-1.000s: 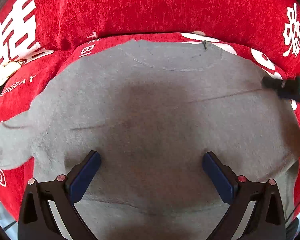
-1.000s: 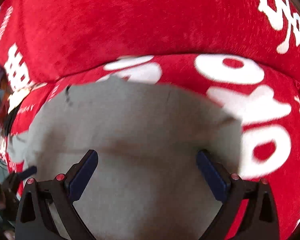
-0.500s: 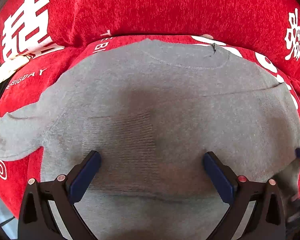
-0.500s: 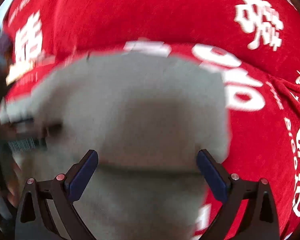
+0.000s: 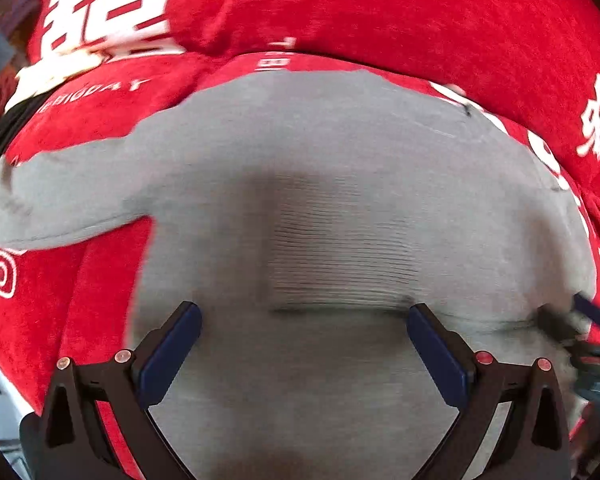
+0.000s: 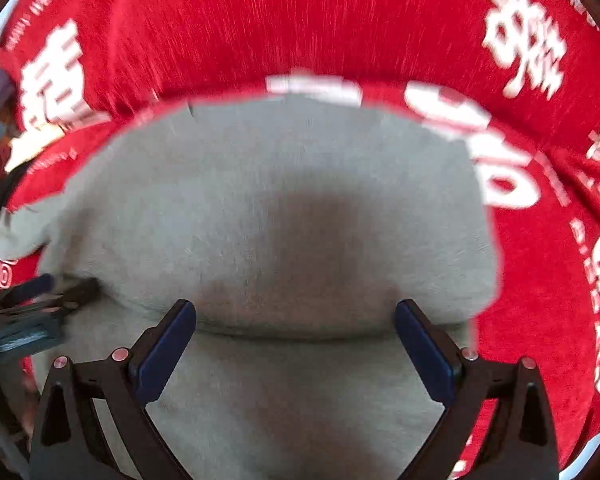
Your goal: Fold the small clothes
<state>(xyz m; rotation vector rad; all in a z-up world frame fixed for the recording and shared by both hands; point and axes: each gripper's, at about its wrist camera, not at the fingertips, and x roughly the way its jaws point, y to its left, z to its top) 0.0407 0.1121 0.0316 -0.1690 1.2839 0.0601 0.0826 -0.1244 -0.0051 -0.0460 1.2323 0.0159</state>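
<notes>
I hold my left gripper point(image 5: 302, 340) and right gripper point(image 6: 296, 334) spread apart, empty, above the flat grey knitted sweater point(image 5: 340, 200) on the red printed sofa cover point(image 5: 380, 12), positioned for the hem fold.

Both cameras ride just behind their claws and look down, close over the grey garment point(image 5: 340, 200) spread on the red printed cloth point(image 5: 380, 12). The left view sits over its left half, the right view over its right half; they share the garment's middle, and each catches the other claw at its edge.
</notes>
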